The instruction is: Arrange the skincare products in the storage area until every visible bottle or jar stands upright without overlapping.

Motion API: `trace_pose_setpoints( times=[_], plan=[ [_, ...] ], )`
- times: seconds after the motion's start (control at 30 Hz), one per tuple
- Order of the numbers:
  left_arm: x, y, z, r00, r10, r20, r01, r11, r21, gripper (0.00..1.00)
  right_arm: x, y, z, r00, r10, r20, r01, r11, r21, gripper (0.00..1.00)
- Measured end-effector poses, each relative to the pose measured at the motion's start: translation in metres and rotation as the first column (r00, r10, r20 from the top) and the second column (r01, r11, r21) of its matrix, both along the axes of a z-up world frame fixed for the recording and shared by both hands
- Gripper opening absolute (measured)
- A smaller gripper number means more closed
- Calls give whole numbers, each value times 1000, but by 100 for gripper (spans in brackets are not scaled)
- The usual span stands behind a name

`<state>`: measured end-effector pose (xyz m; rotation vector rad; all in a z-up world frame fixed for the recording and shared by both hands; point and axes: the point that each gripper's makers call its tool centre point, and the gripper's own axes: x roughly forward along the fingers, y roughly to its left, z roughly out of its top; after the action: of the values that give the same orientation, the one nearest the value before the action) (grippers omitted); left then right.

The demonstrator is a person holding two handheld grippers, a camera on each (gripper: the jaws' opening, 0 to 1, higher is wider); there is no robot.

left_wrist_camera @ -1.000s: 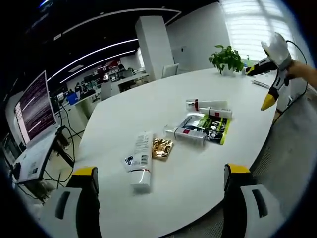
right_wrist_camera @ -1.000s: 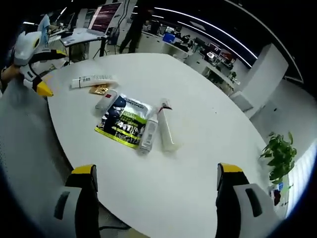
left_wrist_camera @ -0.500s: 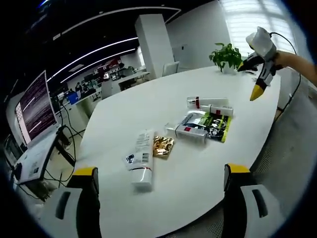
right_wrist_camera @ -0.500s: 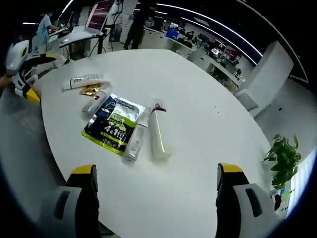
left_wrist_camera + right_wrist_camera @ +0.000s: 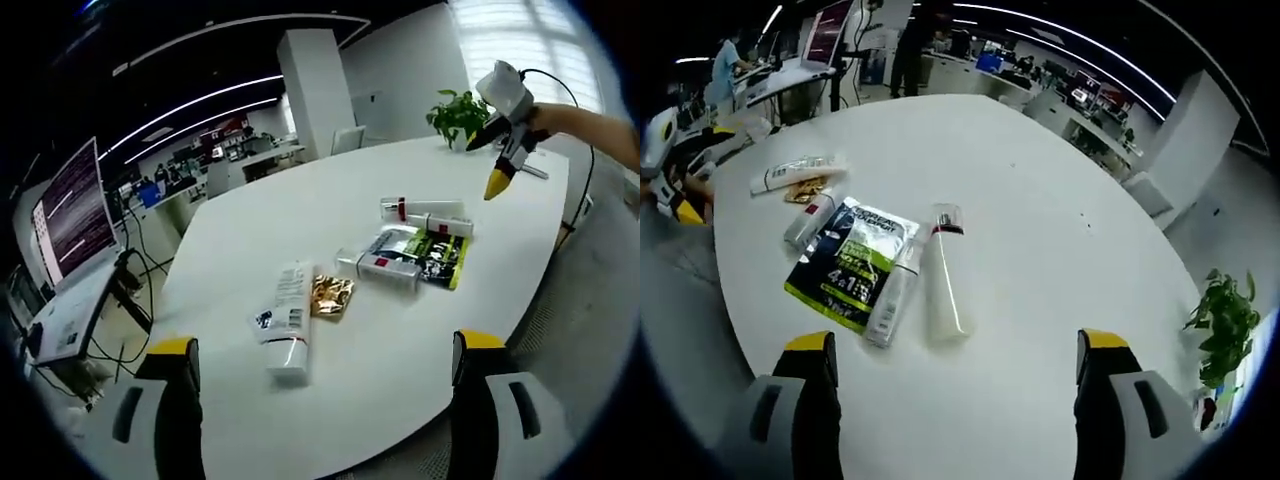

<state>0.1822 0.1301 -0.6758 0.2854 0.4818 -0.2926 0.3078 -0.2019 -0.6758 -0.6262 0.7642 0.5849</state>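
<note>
White table (image 5: 1040, 250) holds toppled tubes (image 5: 942, 275) (one sachet (image 5: 850, 262)).

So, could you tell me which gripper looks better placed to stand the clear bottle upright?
Probably the right gripper: its open jaws face the lying clear bottle directly. The left gripper points instead at the white tube, farther away.

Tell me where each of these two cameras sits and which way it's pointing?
Left gripper view: rides the left gripper, facing across the white table at the lying white tube and gold sachet; its own open jaws show, plus the right gripper opposite.
Right gripper view: rides the right gripper, looking down at the clear bottle; open jaws show.
Shared: the green-black pouch, table and products, seen from opposite sides.
</note>
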Motion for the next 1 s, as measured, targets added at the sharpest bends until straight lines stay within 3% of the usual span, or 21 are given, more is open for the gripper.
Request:
trace_pose_setpoints(
  times=[0.73,0.87,1.0],
  plan=[
    [-1,0,2,1000,15,7,-15,1000,-19,99,45,7,-20,995,43,-90,-49,996,-72,83],
    [0,-1,2,1000,13,10,-13,1000,-23,99,49,7,-28,991,26,-133,-35,997,-68,69],
    [-1,-1,2,1000,12,11,-12,1000,-29,99,47,8,-36,987,29,-160,-42,996,-81,66]
  ],
)
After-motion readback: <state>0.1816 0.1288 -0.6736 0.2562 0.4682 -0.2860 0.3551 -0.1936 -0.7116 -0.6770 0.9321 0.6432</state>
